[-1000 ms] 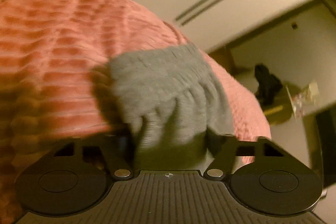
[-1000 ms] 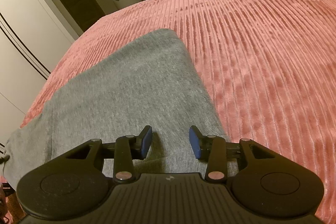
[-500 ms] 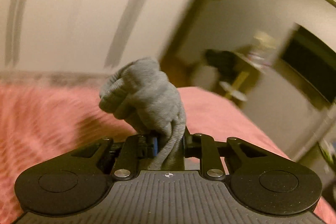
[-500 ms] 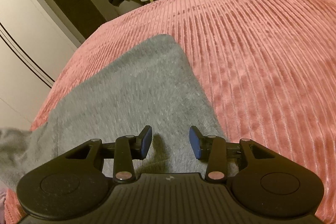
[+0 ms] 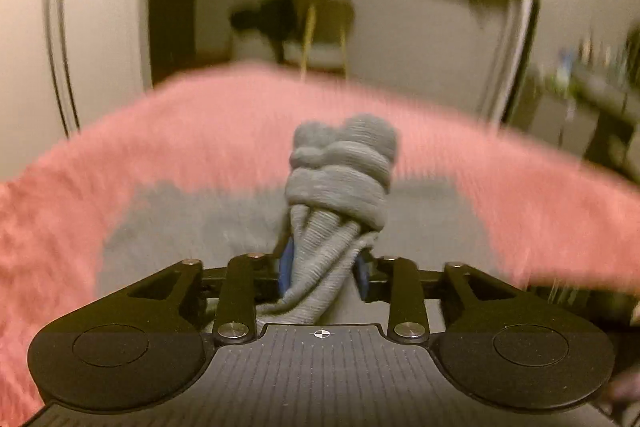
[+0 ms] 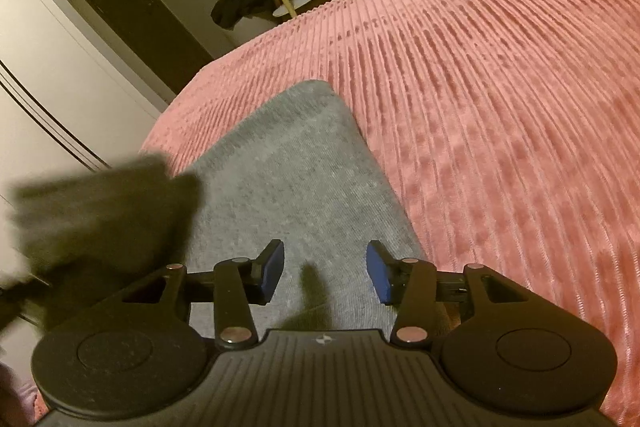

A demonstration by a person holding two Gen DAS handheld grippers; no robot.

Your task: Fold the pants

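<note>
While my left gripper eases open around the bunched waistband of the soft, light pants, my empty right gripper widens above them; hems grip best.

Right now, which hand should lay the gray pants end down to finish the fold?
Left, probably. Its hand-held gripper has the bunched pants between its jaws, which are opening. The right hand-held gripper is open over flat cloth, holding nothing.

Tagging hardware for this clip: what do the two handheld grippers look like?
Both look alike. The left gripper and right gripper each have a black ribbed body with a small round centre mark, two round black discs at the sides, black linkage arms with silver pivot pins, and blue pads on the fingers.
</note>
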